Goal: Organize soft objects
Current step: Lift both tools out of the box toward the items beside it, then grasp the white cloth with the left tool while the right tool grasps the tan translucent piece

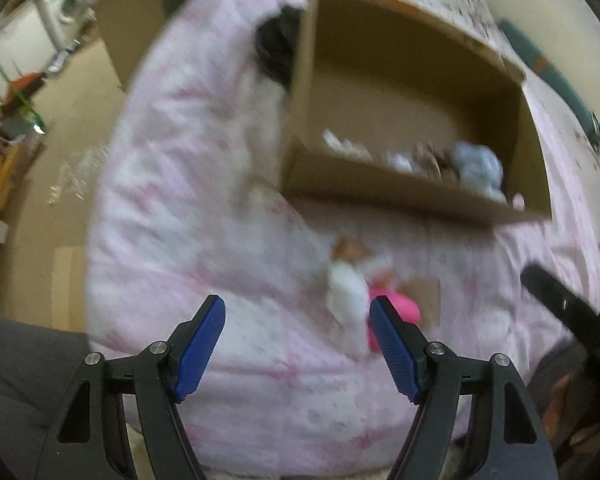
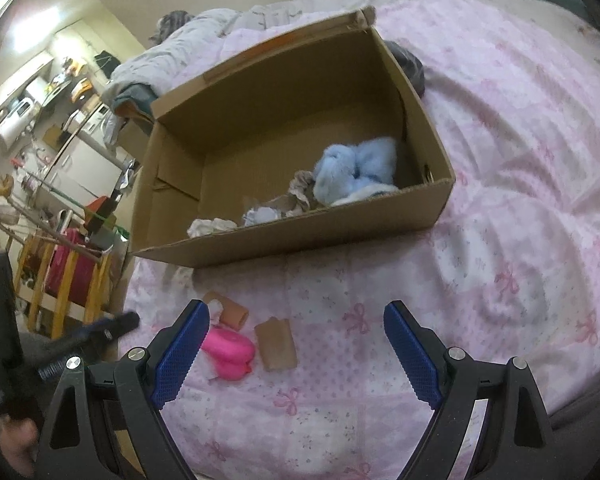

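Pink toy [image 2: 229, 353] near bed edge [image 2: 129, 280]

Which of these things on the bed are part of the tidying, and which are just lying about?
Part of the job:
open cardboard box
fluffy blue toy
bright pink soft toy

Just lying about:
pink patterned quilt
yellow wooden rack

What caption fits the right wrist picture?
Open right gripper hovers over pink toy near cardboard box.
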